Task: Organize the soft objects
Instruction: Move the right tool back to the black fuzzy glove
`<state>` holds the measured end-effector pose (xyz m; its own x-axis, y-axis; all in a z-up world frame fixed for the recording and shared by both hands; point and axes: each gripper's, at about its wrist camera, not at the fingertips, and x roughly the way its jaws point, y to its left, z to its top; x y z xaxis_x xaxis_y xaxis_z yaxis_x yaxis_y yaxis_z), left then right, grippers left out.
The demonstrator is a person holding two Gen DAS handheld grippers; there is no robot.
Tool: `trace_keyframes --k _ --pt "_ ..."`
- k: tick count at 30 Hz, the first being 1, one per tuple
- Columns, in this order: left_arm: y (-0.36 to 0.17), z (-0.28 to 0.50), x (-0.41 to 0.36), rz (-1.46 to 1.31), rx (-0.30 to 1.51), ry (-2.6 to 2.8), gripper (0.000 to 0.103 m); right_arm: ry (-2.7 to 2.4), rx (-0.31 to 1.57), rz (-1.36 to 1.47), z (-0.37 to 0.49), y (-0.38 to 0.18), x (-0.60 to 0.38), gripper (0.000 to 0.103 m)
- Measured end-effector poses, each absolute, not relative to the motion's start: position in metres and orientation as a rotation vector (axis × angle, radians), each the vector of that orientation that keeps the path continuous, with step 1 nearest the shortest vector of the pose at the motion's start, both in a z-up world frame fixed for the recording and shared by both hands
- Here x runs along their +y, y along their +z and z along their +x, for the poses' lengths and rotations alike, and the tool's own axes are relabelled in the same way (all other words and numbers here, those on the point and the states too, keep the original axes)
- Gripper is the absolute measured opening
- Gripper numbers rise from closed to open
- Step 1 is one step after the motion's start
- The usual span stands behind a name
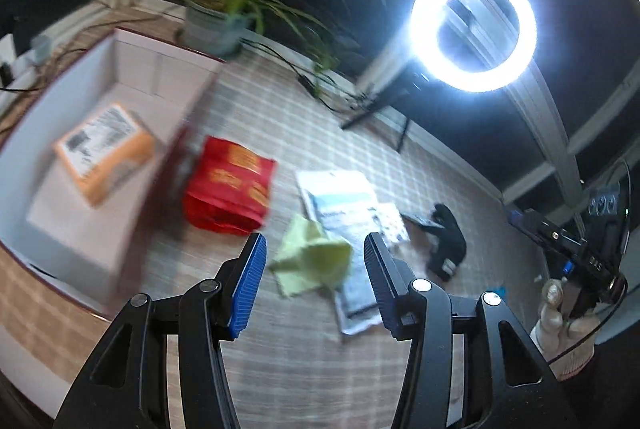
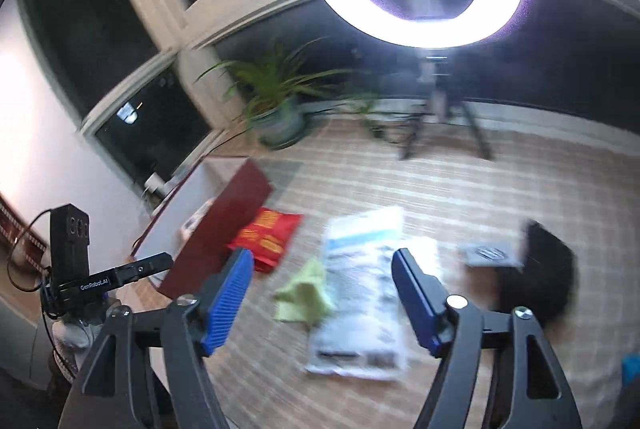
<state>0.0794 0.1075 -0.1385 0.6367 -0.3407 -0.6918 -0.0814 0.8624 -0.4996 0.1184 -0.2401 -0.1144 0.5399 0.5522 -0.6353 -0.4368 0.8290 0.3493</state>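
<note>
- Checked cloth covers the tabletop, with dark windows behind, a potted plant at the far edge and a glaring ring light on a tripod stand.
- At the left stands an open box, dark red outside and pale inside; an orange packet with a printed label lies on its floor, and I see nothing else in it.
- Just outside the box wall lies a red pouch with gold print.
- Near it, towards the middle, a flat white-and-blue plastic bag lies on the cloth, and a crumpled yellow-green cloth rests against its left edge.
- Further right lies a black soft item, too blurred to name, next to a small grey flat piece.
- Left hand-held gripper hangs above the yellow-green cloth, blue pads apart, nothing between them.
- Right hand-held gripper hovers over the plastic bag, jaws spread wide and empty.
- Each gripper is carried by a hand in a white knit glove.
</note>
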Motion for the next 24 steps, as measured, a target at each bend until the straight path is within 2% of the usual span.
trace_keyframes --k 11,18,24 --pt "-0.155 0.099 -0.003 -0.472 0.948 -0.316 0.05 0.294 0.862 0.404 0.087 -0.157 -0.428 0.07" --pt "-0.178 0.123 -0.079 -0.455 0.999 -0.396 0.05 0.234 0.879 0.46 0.082 -0.186 -0.493 0.07" --pt "-0.194 0.144 -0.126 -0.435 1.031 -0.434 0.05 0.286 0.912 0.504 0.103 -0.206 -0.508 0.07"
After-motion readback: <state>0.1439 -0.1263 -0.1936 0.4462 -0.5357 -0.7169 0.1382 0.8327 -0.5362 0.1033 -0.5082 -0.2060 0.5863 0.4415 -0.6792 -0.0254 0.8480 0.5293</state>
